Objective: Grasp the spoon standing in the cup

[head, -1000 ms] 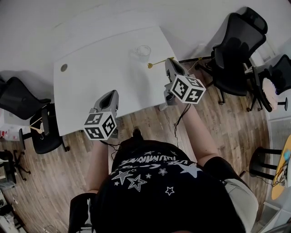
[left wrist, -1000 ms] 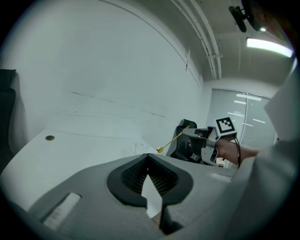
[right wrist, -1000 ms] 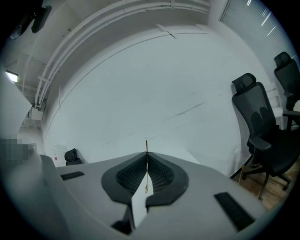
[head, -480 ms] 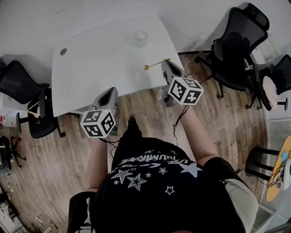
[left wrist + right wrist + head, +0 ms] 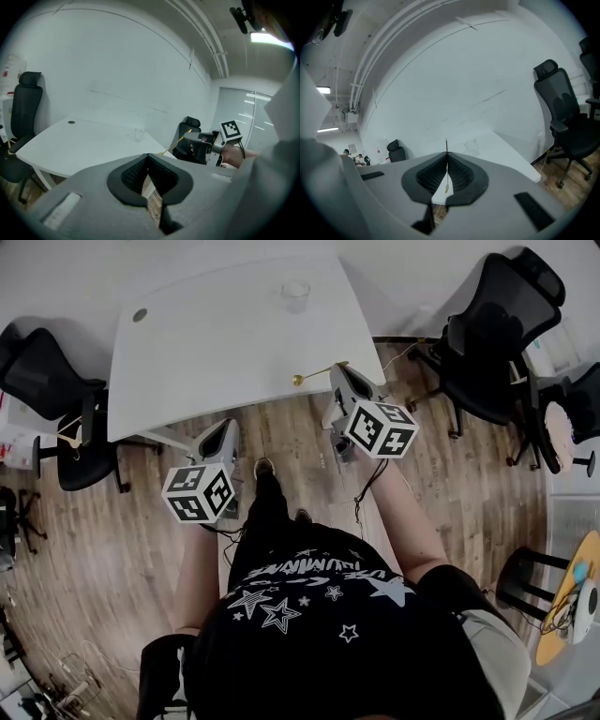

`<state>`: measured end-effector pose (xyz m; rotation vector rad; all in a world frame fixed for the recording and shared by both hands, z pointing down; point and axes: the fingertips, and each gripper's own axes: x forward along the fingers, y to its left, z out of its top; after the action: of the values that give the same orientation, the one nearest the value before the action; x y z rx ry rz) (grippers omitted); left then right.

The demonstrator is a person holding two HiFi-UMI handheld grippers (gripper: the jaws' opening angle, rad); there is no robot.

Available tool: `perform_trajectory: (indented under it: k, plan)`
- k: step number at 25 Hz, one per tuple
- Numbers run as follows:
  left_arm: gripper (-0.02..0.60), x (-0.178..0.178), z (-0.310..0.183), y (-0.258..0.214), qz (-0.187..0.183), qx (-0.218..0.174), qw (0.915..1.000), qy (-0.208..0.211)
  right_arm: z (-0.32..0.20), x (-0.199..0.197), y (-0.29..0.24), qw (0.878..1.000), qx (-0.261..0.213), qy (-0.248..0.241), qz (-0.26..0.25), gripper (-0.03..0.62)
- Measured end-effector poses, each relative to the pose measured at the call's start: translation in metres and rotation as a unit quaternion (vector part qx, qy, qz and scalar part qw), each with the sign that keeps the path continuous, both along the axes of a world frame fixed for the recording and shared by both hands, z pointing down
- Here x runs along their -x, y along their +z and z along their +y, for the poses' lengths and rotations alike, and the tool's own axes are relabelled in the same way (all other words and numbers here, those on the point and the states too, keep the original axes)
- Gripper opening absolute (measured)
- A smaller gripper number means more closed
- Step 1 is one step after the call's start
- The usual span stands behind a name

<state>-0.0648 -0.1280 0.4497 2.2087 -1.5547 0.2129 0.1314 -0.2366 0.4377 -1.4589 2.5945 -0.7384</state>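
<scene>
Fingers of right gripper (image 5: 336, 370) pinch spoon (image 5: 314, 373), now farther from cup (image 5: 295, 293) (left gripper (image 5: 227, 427) closed, empty).

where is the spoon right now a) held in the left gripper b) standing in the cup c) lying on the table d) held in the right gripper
d: the spoon sticks out sideways from the right gripper, whose jaws are closed on its handle, and the cup on the far side of the table has no spoon in it.
</scene>
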Motion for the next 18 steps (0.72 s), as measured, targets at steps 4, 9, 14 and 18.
perform_trajectory:
  k: [4, 9, 14, 18]
  plan:
    - [0.008, 0.001, 0.025, 0.003, -0.004, 0.008, 0.9998, -0.017, 0.019, 0.002, 0.007, 1.0, 0.008, -0.015, -0.007, 0.015]
    - [0.008, -0.002, 0.053, 0.005, -0.011, 0.013, 0.9996, -0.023, 0.042, 0.001, 0.015, 1.0, 0.015, -0.025, -0.01, 0.015]
    - [0.008, -0.002, 0.066, 0.008, -0.015, 0.015, 0.9994, -0.026, 0.053, -0.001, 0.017, 0.999, 0.015, -0.026, -0.016, 0.015]
    - [0.008, -0.003, 0.069, 0.011, -0.015, 0.019, 0.9995, -0.022, 0.06, -0.001, 0.022, 0.999, 0.021, -0.026, -0.022, 0.015]
